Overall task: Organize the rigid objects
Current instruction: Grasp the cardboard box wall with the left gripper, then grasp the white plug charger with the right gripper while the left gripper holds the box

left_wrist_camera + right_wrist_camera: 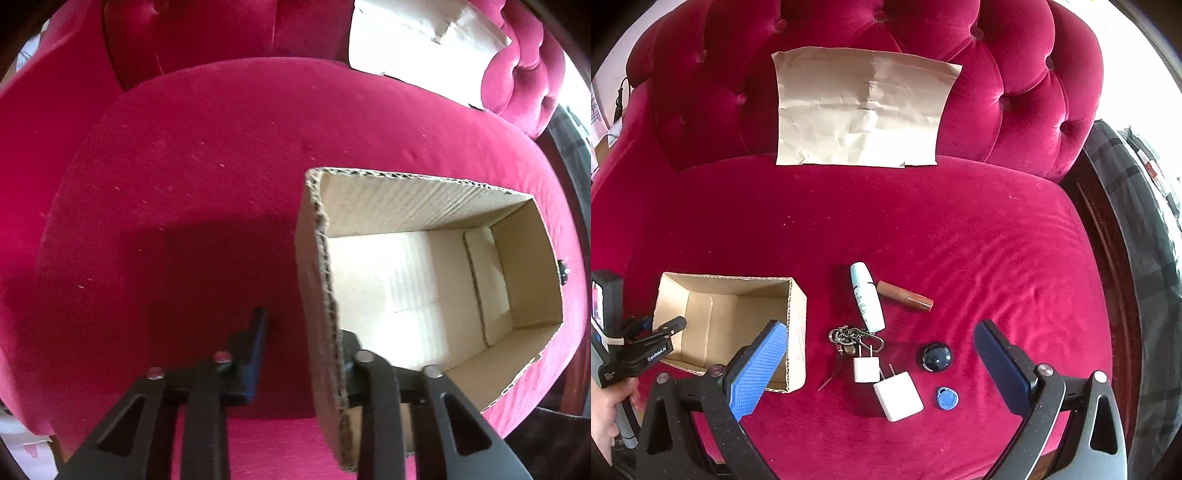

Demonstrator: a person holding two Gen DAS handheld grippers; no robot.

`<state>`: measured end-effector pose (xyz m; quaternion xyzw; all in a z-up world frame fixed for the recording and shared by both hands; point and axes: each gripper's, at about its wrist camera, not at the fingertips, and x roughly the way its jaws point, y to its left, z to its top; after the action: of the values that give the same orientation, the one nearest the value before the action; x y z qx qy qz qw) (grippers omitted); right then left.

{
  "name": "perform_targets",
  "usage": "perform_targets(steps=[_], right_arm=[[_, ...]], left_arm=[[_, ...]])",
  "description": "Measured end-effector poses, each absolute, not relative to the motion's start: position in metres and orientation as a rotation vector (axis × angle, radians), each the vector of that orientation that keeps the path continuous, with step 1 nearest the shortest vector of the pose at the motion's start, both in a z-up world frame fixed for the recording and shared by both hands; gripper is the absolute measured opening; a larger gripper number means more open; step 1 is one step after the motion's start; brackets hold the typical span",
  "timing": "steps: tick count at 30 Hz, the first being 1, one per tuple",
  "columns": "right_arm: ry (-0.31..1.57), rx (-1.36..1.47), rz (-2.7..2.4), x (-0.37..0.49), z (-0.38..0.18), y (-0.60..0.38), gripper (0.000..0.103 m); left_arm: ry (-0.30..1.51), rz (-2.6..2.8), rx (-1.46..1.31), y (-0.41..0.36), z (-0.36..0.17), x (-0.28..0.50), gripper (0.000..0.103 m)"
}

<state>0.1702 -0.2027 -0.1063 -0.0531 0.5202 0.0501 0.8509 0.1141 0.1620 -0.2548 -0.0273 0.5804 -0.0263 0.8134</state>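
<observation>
Nearest, the right gripper (pixel 879 365) is held wide apart above two white chargers (pixel 898 395), a key ring (pixel 849 338), a dark ball (pixel 936 356) and a blue tag (pixel 947 398). Beside them, the cardboard box's (pixel 317 295) wall is straddled by the left gripper (pixel 301 354); contact cannot be told. Farther off, brown paper (pixel 860 110) is propped against the sofa back (pixel 1015 92).

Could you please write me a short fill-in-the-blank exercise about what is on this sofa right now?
1. The cardboard box currently holds ____ objects.
2. The left gripper straddles one ____ of the box.
3. The brown tube lies beside the white ____.
4. The right gripper hovers with its jaws ____.

Missing words: no; wall; bottle; open
</observation>
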Motion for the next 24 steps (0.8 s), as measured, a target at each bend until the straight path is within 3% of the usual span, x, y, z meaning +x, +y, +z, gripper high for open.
perform_targets(steps=[3,24], right_arm=[[1.096,-0.104,0.100,0.170,-0.107,-0.207,0.103],[1.175,-0.095,0.105,0.167,-0.146,-0.234,0.103]], left_arm=[[1.228,-0.068,-0.040,0.156,-0.255,0.115,0.008],[1.237,-0.020,-0.014,0.133,-0.252,0.126,0.006]])
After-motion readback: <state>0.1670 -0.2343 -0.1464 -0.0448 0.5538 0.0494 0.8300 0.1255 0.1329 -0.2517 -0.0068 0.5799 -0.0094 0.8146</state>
